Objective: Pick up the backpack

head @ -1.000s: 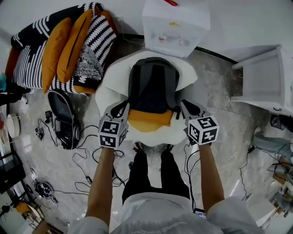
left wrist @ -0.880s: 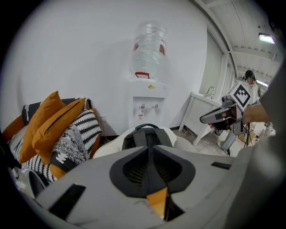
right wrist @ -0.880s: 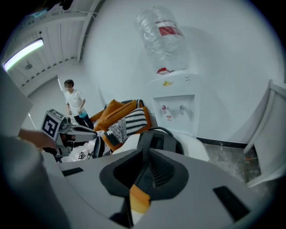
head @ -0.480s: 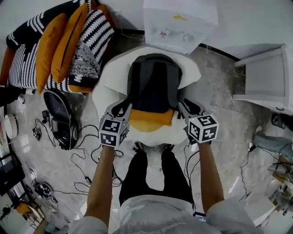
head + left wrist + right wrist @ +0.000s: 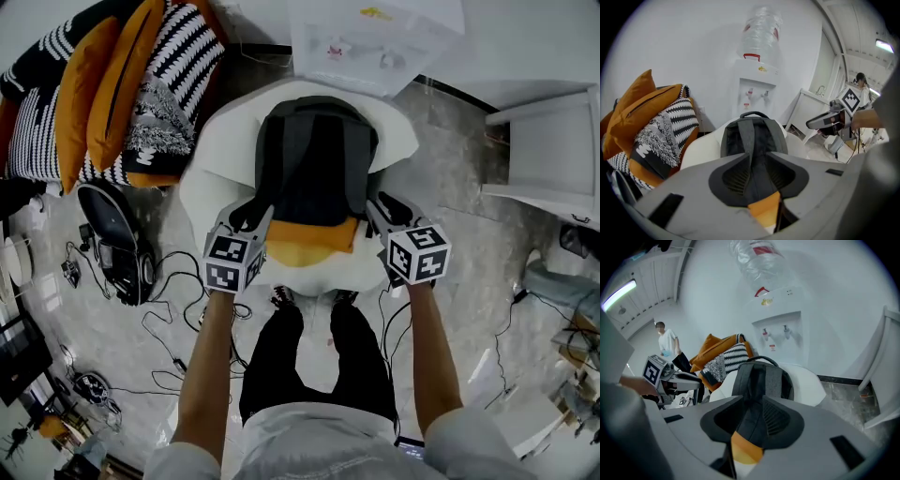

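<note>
Both grippers have dropped lower beside the backpack (image 5: pixel 314 173) since a second ago; it lies on the white chair (image 5: pixel 208 178). Left gripper (image 5: pixel 249 216): its fingers (image 5: pixel 731 174) have just been opening and stand partly apart, with a grey shoulder strap (image 5: pixel 749 140) running between them, released. Right gripper (image 5: pixel 386 208): same story, loose around dark strap fabric. Both forearms (image 5: pixel 208 375) reach forward, with the grippers angled down beside the pack's orange base (image 5: pixel 309 246). Striped and orange cushions (image 5: pixel 122 94) are piled to the left, and a water dispenser (image 5: pixel 375 42) stands behind.
</note>
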The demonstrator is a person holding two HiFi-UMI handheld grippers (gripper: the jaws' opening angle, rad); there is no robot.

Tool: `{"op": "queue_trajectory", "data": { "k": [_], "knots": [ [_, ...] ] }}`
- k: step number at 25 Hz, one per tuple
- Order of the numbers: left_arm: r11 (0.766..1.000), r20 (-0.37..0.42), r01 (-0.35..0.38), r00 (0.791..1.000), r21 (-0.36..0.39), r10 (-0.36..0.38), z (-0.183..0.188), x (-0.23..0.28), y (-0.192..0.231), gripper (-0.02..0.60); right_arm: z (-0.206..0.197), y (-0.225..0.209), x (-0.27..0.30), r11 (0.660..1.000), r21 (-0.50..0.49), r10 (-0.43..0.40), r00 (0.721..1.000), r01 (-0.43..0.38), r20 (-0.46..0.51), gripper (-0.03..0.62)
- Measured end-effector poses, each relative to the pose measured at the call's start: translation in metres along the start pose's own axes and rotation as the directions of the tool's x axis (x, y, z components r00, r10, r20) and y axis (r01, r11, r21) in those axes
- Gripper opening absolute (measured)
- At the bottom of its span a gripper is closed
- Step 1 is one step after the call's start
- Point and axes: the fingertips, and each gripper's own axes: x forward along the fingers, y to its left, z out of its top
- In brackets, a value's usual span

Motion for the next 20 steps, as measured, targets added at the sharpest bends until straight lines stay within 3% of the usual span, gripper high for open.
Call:
{"op": "queue_trajectory", "data": {
  "k": [20],
  "knots": [
    [1.000, -0.028, 0.006, 1.000, -0.028, -0.007, -0.045, 0.061, 0.008, 0.144, -0.057, -0.040, 0.046, 0.999, 0.031, -0.019, 0.998, 0.021, -0.055, 0.129]
  ]
}}
